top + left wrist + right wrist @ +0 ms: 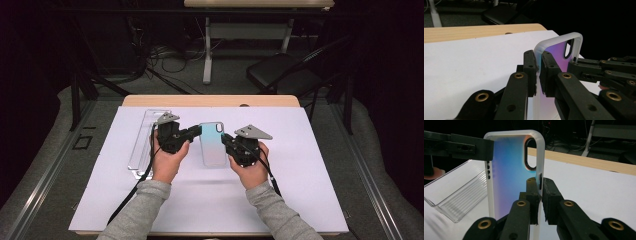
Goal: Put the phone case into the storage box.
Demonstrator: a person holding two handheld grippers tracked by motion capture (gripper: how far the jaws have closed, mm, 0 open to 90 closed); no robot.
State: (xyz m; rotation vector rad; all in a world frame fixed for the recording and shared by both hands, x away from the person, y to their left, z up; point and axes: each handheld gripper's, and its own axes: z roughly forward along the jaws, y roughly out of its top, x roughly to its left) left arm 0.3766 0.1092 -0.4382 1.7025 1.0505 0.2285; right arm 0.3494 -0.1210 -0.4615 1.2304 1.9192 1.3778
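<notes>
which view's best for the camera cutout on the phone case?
Right gripper view: the cutout on the phone case faces the lens, whole and unblocked. Left gripper view shows it obliquely, as a narrow slot. High view shows it tiny.

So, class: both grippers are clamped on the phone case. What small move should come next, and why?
Probably carry the phone case left toward the clear plastic tray. The left gripper and right gripper each pinch a long edge, and the tray lies open beside it.

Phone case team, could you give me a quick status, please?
Left gripper and right gripper shut on phone case edges. Case held between them. Clear tray beside, not blocking.
</notes>
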